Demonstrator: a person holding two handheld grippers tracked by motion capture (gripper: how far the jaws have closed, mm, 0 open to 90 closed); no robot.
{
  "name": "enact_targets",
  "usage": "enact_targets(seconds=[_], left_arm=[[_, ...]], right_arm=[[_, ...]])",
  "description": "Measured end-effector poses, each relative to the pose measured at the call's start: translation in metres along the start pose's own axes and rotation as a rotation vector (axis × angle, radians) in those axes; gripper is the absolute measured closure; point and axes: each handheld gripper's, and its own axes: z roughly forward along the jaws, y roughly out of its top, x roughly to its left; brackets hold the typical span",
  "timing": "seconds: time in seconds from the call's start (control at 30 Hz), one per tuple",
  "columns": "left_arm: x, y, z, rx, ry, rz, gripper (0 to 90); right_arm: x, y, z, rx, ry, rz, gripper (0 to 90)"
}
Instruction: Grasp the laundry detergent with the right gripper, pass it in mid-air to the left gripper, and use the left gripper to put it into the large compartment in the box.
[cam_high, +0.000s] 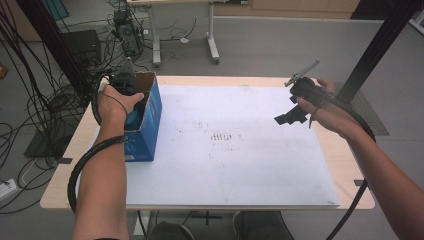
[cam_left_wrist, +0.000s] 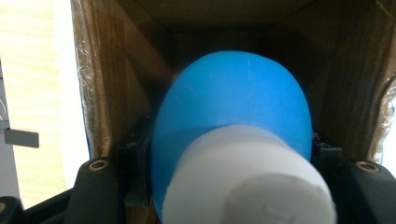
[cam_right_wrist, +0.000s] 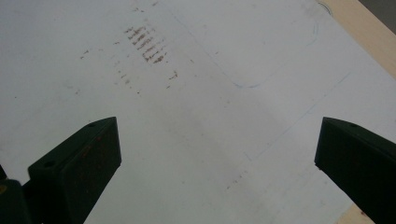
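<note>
The high view looks forward and down from the person's side over the whole white mat (cam_high: 240, 150), from fairly far off. The left gripper view sits very near, facing into the cardboard box (cam_left_wrist: 116, 84) that stands at the mat's left edge. The right gripper view looks down on the mat's brown smudges (cam_right_wrist: 147, 44), shared with the high view.

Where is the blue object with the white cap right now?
The blue object sits clamped in the left gripper, inside the open blue cardboard box at the table's left side in the high view.
</note>
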Motion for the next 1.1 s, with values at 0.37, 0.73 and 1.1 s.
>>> enact_targets(seconds=[0.37,0.73,1.1], left_arm=[[0.0002,0.0017,0.0017,-0.002,0.001,-0.001,36.1],[0.0012,0.0009,0.0022,-0.009,-0.003,-0.007,35.8],[-0.0009,0.001,0.0024,-0.008,0.002,-0.005,35.7]], right_arm=[[0.0007,0.0005,0.0002,-0.001,-0.002,-0.001,0.3],[0.0027,0.0023,0.0024,0.002,0.003,-0.006,0.4],[0.0018,0.0028,-0.0007,-0.001,-0.004,-0.005,0.3]])
